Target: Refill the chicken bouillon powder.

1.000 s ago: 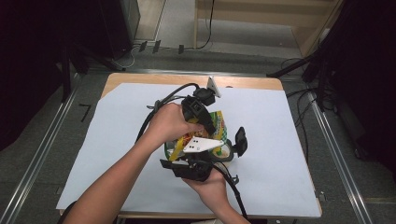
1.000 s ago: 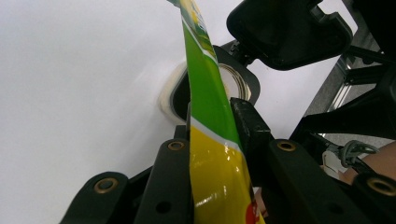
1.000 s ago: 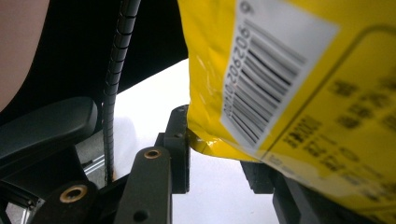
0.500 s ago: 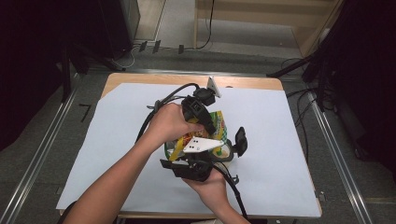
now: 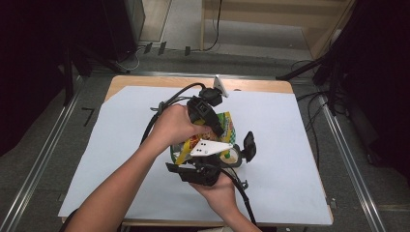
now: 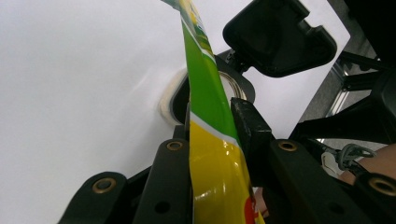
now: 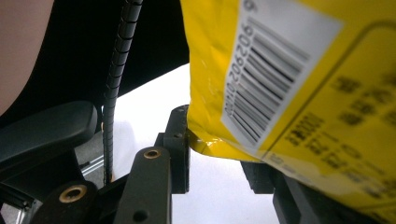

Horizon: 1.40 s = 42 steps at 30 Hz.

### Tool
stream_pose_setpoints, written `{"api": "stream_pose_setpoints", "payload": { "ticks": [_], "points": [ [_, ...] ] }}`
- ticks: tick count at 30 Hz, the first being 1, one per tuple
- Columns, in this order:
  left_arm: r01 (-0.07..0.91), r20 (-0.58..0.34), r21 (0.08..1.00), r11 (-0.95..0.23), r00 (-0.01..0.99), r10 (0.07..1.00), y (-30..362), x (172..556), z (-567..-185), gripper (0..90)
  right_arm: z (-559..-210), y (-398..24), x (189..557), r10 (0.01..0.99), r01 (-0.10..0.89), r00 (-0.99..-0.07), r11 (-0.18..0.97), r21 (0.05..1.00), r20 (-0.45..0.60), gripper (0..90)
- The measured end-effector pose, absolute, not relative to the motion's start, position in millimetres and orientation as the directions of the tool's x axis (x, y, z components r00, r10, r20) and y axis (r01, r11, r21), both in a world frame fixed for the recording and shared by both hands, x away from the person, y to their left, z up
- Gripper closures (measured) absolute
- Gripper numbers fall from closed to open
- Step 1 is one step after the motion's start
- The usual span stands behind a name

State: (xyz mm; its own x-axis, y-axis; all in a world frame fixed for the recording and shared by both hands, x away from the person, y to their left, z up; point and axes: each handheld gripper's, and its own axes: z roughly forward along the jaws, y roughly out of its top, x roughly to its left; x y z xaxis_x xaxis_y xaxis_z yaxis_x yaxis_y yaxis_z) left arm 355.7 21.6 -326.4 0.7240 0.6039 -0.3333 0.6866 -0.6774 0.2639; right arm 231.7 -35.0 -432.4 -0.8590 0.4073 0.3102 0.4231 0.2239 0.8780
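Two handheld grippers pinching one snack bag over the white-covered table [image 5: 121,159].

The yellow-and-green bag [image 5: 225,124] sits mid-table between both hands. The left gripper [image 6: 212,126] has its jaws nearly together, clamped on the bag's thin edge; the right gripper [image 7: 217,149] grips the barcode corner.

L tongs [image 5: 212,126], R tongs [image 5: 227,157], snack bag [image 5: 226,126] btwn
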Motion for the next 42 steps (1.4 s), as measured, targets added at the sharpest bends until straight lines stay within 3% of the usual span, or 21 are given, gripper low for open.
{"api": "stream_pose_setpoints", "payload": {
  "ticks": [42],
  "points": [
    [0.69, -0.325, 0.233, -0.686, 0.72, 0.614, 19, 363, -337, 77.1, -440, -34, 239, 0.413, 0.444, -0.849, 0.223, 0.868, 0.329, 67.6]
  ]
}}
